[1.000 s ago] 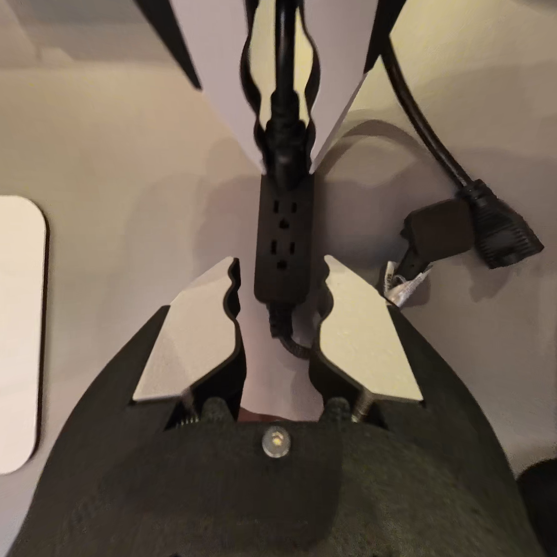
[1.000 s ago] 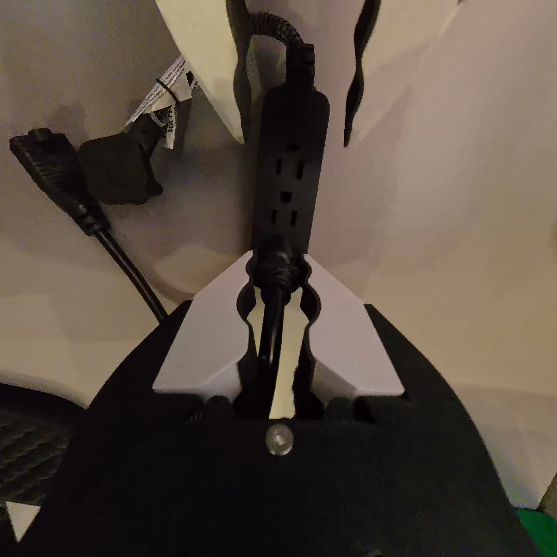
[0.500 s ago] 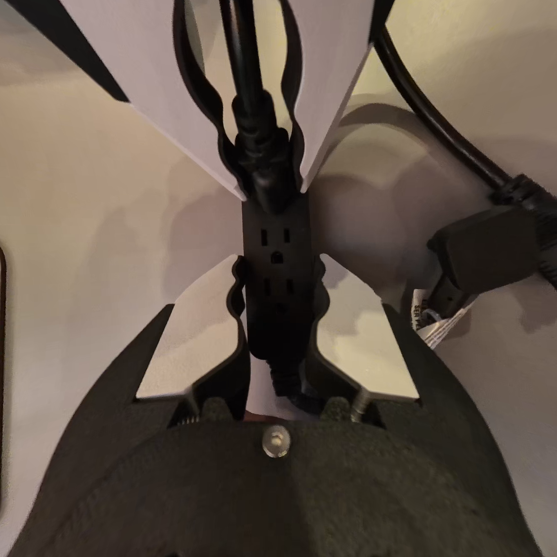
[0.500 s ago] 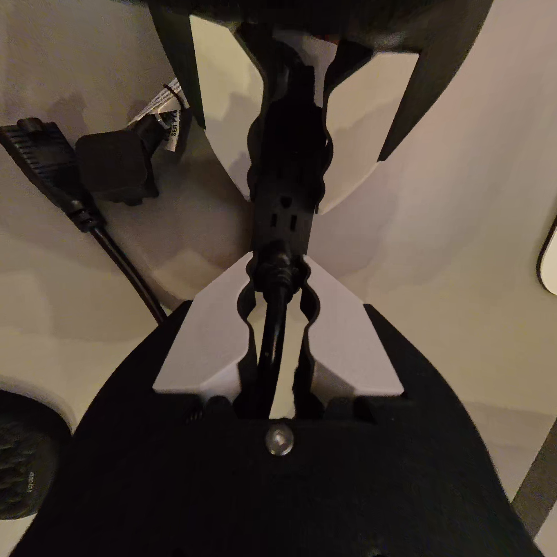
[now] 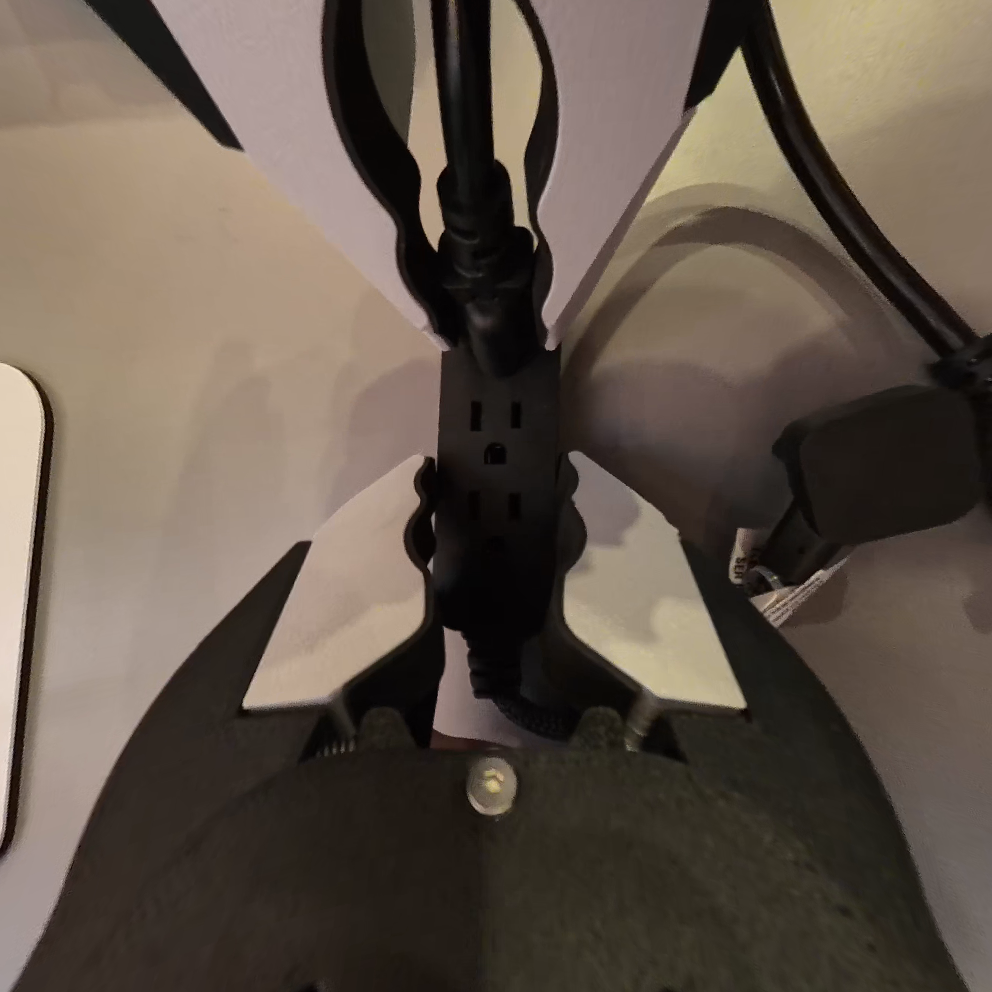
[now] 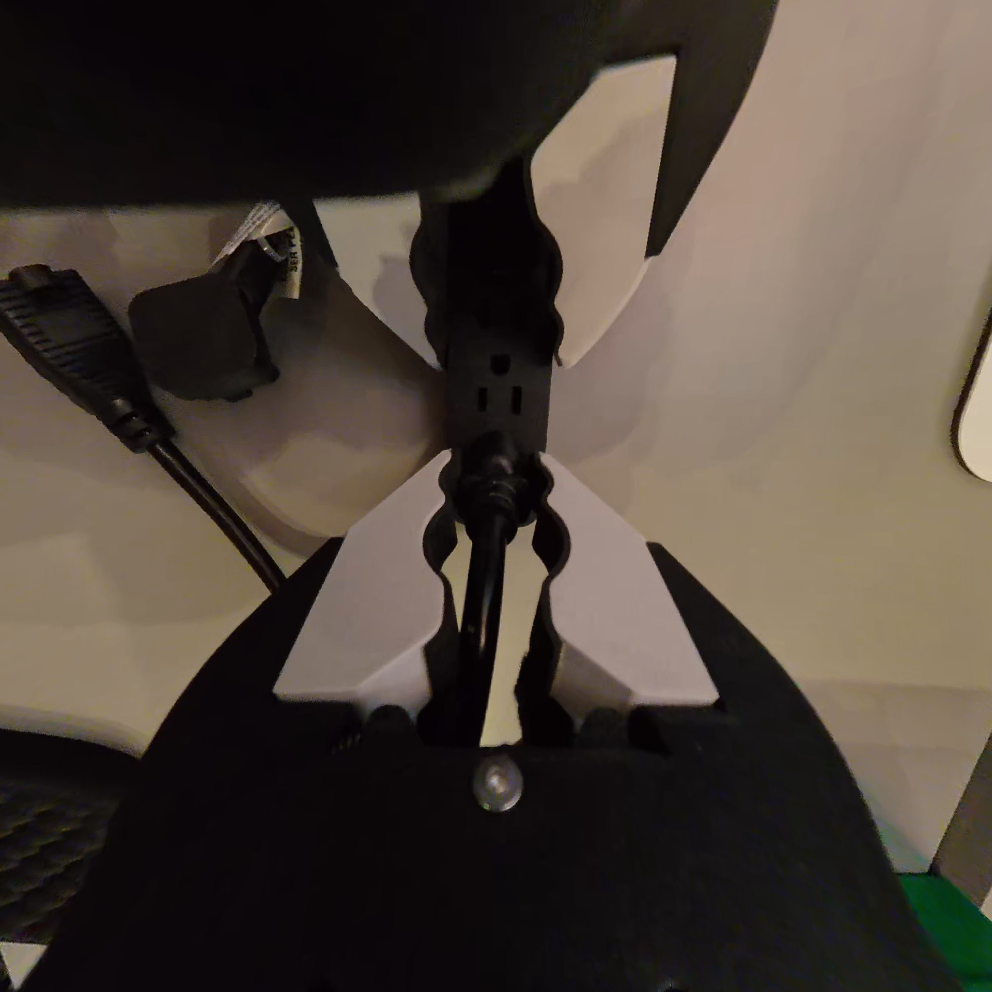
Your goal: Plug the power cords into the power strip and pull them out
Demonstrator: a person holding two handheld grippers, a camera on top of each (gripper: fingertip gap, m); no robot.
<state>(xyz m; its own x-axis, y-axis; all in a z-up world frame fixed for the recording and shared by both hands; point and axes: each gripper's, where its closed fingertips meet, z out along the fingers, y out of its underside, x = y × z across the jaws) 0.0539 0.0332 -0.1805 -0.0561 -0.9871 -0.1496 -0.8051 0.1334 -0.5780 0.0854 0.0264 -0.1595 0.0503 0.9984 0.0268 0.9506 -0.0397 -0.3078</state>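
At 12 o'clock, right gripper (image 6: pixel 496 472) clenches plug (image 6: pixel 494 483), seemingly seated; left gripper (image 5: pixel 496 483) clamps power strip (image 5: pixel 496 445); next, pull straight out.

White board (image 5: pixel 19 590) on table (image 5: pixel 161 376).

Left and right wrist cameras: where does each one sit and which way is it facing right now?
Left wrist view: on the left gripper, looking along the power strip it clamps; the right gripper faces it.
Right wrist view: on the right gripper, shut on the plug, facing the opposite way; the left gripper is beyond.
Shared: strip, plug, both grippers, white table.
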